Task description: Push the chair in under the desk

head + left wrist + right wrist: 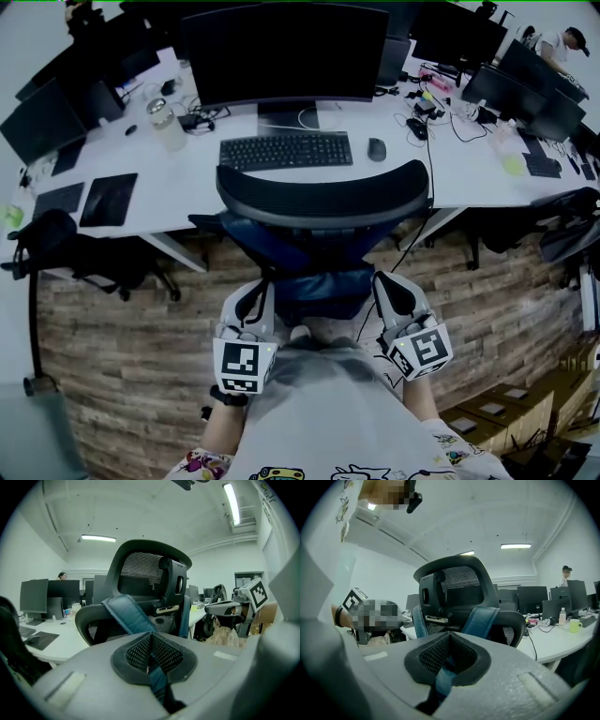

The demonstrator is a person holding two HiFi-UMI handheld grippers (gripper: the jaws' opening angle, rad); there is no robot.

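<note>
A black mesh office chair with a blue cloth draped over its back stands at the white desk, with its seat partly under the desk's edge. My two grippers are low behind the chair back. The left gripper and the right gripper are both shut, their tips at the blue cloth on either side of the back. In the left gripper view the chair looms just past the shut jaws, and blue cloth shows at the slit. The right gripper view shows the same chair.
On the desk are a wide monitor, a keyboard and a mouse. Another black chair stands at the left. Cardboard boxes sit on the wooden floor at the lower right. A person sits far back on the right.
</note>
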